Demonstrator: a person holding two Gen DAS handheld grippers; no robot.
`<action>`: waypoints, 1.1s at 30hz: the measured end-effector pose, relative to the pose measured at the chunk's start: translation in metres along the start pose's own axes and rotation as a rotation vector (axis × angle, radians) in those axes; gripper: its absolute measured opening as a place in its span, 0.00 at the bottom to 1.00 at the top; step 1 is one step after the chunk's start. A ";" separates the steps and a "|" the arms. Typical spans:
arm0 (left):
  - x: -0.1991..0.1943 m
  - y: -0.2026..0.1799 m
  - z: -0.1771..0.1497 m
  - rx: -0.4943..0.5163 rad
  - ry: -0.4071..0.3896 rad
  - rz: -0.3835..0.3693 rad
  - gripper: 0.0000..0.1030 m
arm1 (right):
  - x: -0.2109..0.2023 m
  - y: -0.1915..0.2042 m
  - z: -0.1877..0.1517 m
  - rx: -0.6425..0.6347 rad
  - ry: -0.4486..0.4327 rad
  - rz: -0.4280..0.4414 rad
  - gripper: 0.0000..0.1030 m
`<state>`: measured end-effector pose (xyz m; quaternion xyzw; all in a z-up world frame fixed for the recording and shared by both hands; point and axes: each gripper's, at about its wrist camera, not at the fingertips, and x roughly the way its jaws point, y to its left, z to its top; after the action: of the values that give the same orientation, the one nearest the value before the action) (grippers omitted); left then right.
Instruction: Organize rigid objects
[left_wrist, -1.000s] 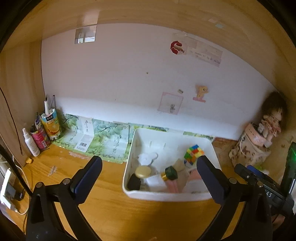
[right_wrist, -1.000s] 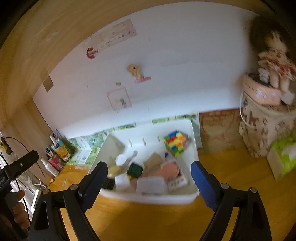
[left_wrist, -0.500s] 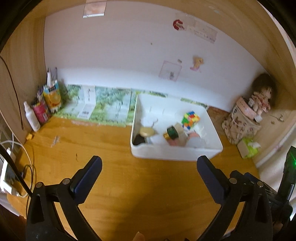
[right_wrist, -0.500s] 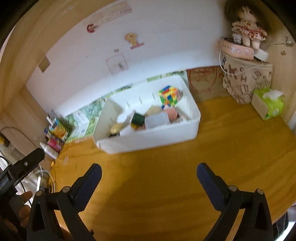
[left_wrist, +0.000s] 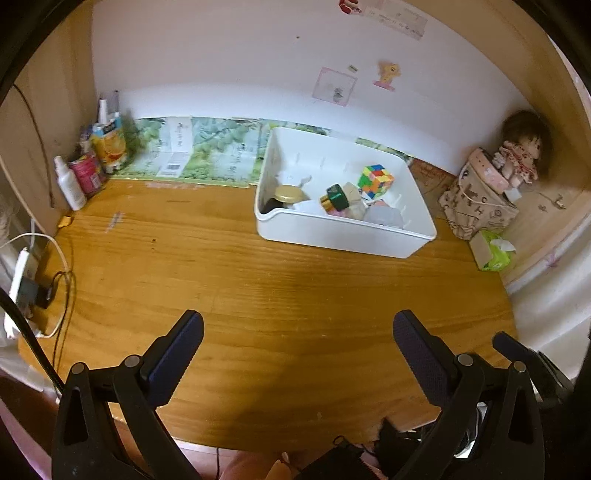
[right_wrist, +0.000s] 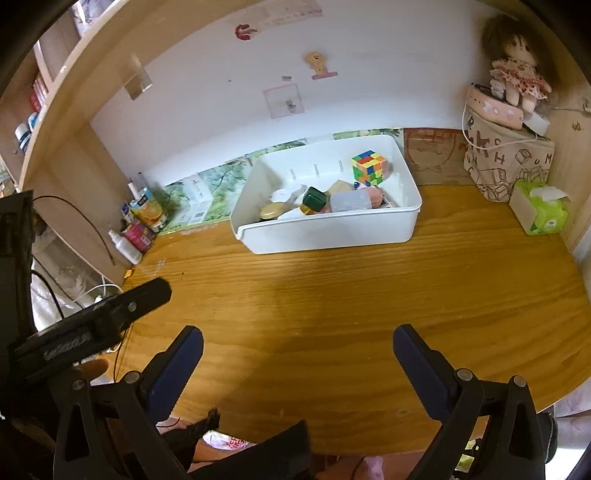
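Observation:
A white plastic bin (left_wrist: 343, 236) (right_wrist: 332, 230) stands at the back of the wooden desk (left_wrist: 277, 295) (right_wrist: 351, 295). Inside it lie a colourful puzzle cube (left_wrist: 375, 180) (right_wrist: 369, 167), a gold-lidded jar (left_wrist: 287, 192) (right_wrist: 272, 211), a green-capped bottle (left_wrist: 335, 196) (right_wrist: 313, 199) and several pale boxes. My left gripper (left_wrist: 297, 341) hangs open over the desk's near edge, well short of the bin, with nothing between its fingers. My right gripper (right_wrist: 297, 343) is open too, empty, above the front of the desk. The left gripper's body (right_wrist: 92, 325) shows at the left of the right wrist view.
Bottles and a juice carton (left_wrist: 107, 146) (right_wrist: 147, 212) crowd the back left corner. A printed fabric bag (left_wrist: 476, 206) (right_wrist: 506, 162) with a doll (left_wrist: 521, 155) (right_wrist: 517, 81) on it and a green tissue pack (left_wrist: 495, 251) (right_wrist: 539, 210) stand at the right. A power strip with cables (left_wrist: 26, 280) lies at the left edge.
Both grippers have drawn back and up from the bin toward the desk's front edge; the bin now looks farther away. Both stayed open and empty.

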<state>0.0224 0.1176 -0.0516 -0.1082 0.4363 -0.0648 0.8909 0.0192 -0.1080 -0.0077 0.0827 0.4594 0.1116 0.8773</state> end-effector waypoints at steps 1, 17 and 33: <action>-0.001 0.000 0.001 -0.005 -0.005 0.008 0.99 | -0.001 0.001 0.001 -0.008 0.008 0.006 1.00; -0.014 -0.010 0.009 -0.016 -0.092 0.077 0.99 | 0.004 0.004 0.022 -0.082 0.057 0.018 1.00; -0.010 -0.031 0.024 0.064 -0.160 0.087 0.99 | 0.010 -0.013 0.034 -0.048 0.030 -0.061 1.00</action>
<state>0.0343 0.0934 -0.0218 -0.0655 0.3659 -0.0310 0.9278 0.0543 -0.1190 0.0009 0.0458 0.4722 0.0972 0.8749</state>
